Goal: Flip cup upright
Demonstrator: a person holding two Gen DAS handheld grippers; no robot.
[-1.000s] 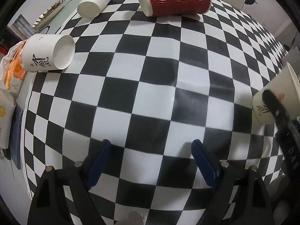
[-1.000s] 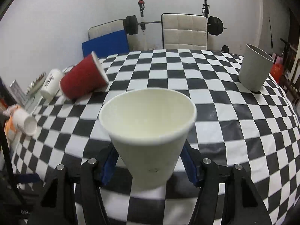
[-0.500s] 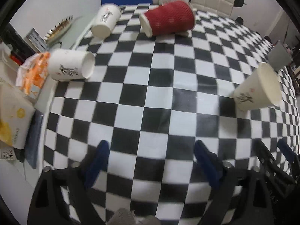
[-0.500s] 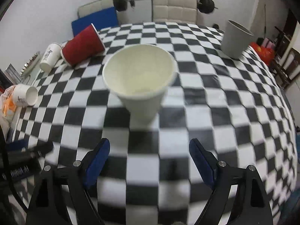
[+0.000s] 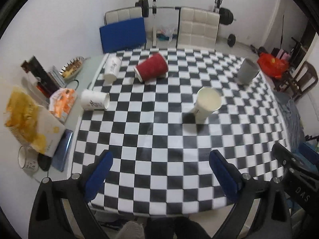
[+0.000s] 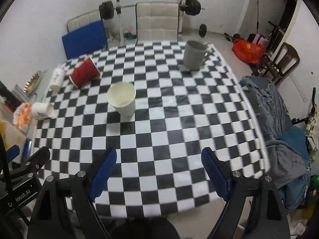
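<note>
White paper cup (image 6: 122, 101) upright on checkered cloth (image 6: 159, 139). Left gripper (image 5: 160, 174), right gripper (image 6: 158, 172): both spread, empty. Glass mug (image 5: 27, 160) only in left view.

Both wrist views look down from the near edge, sharing the checkered table (image 5: 159, 135).

From my feed, a black-and-white checked cloth (image 6: 179, 119) covers the table. On it I see a plain cream cup (image 6: 122, 101), a ribbed red cup (image 5: 152, 69), a grey cup (image 6: 193, 54) and two white cups (image 5: 95, 100) printed with black brush marks. My grippers' fingers (image 6: 103, 167) are black with blue pads. Beyond the table I make out a blue mat (image 5: 122, 34), cream quilted chairs (image 6: 156, 23), an orange-red bag (image 6: 249, 49) and white walls.
</note>
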